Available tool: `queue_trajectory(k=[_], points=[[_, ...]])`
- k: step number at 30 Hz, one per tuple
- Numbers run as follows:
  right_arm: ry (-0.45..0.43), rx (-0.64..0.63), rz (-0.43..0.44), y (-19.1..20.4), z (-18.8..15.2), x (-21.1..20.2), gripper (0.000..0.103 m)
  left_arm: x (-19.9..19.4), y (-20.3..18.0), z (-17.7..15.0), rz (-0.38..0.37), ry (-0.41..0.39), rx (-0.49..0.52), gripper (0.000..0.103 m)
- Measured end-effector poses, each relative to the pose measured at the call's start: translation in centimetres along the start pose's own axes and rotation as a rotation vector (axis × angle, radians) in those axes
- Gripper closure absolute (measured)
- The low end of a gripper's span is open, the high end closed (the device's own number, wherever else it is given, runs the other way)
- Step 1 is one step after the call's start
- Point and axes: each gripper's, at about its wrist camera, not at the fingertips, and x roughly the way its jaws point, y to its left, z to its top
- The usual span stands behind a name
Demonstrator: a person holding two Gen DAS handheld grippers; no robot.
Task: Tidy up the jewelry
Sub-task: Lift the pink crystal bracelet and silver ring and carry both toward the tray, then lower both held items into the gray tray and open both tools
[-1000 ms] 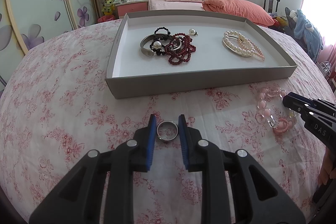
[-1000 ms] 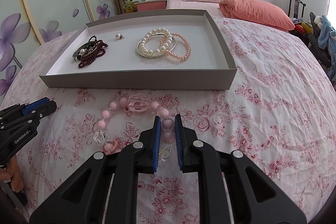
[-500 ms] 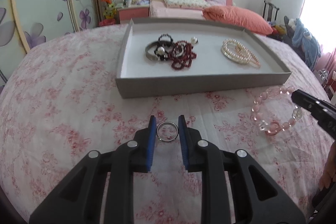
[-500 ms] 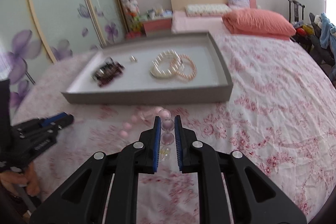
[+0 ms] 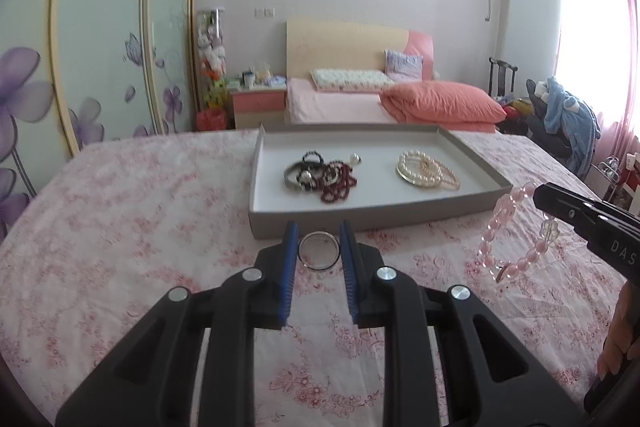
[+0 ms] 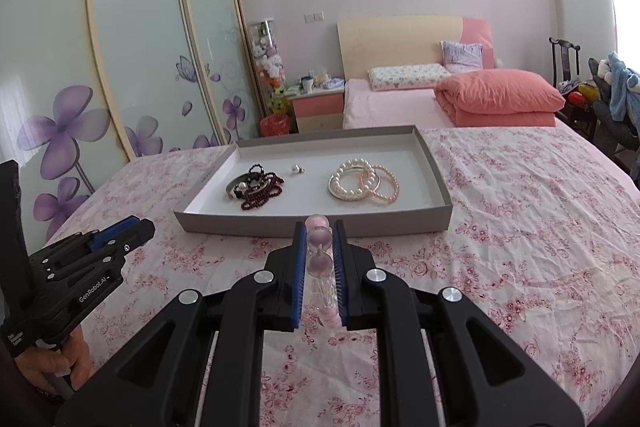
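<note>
My left gripper (image 5: 319,239) is shut on a silver ring (image 5: 319,251), held above the flowered cloth just short of the grey tray (image 5: 360,217). My right gripper (image 6: 319,239) is shut on a pink bead bracelet (image 6: 318,251); in the left wrist view the bracelet (image 5: 516,239) hangs in a loop from the right gripper (image 5: 540,197), clear of the cloth. Inside the tray lie a dark red bead strand (image 5: 338,183) with a black band, a small pearl piece (image 5: 355,158) and pearl bracelets (image 5: 424,171). The tray (image 6: 316,225) sits straight ahead of the right gripper.
The flowered tablecloth (image 5: 140,227) covers a round table that drops off at left and right. Beyond it stand a bed with an orange quilt (image 5: 440,105), a pink nightstand (image 5: 258,103) and wardrobe doors with purple flowers (image 6: 132,67). A hand (image 6: 60,367) holds the left gripper's handle.
Both grippers have risen off the cloth and tilted up toward level. The pink bracelet left the table and now dangles from the right gripper. The ring stays clamped in the left.
</note>
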Motion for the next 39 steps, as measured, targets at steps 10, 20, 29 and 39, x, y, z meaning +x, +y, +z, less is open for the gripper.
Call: queue_trajectory(k=[10, 20, 29, 39], points=[[-0.110, -0.047, -0.031, 1.1, 0.1, -1.7, 0.089, -1.4, -0.7, 0.3, 0.023, -0.059, 0.006, 0.081], [-0.164, -0.086, -0.058, 1.7, 0.0, -2.5, 0.089, -1.8, -1.0, 0.3, 0.029, -0.078, 0.015, 0.081], [-0.150, -0.082, -0.061, 1.5, 0.0, -2.2, 0.089, -1.7, -1.3, 0.3, 0.024, -0.077, 0.019, 0.081], [-0.178, -0.078, -0.061, 1.4, 0.5, -2.4, 0.089, -1.6, -1.5, 0.7, 0.024, -0.090, 0.028, 0.081]])
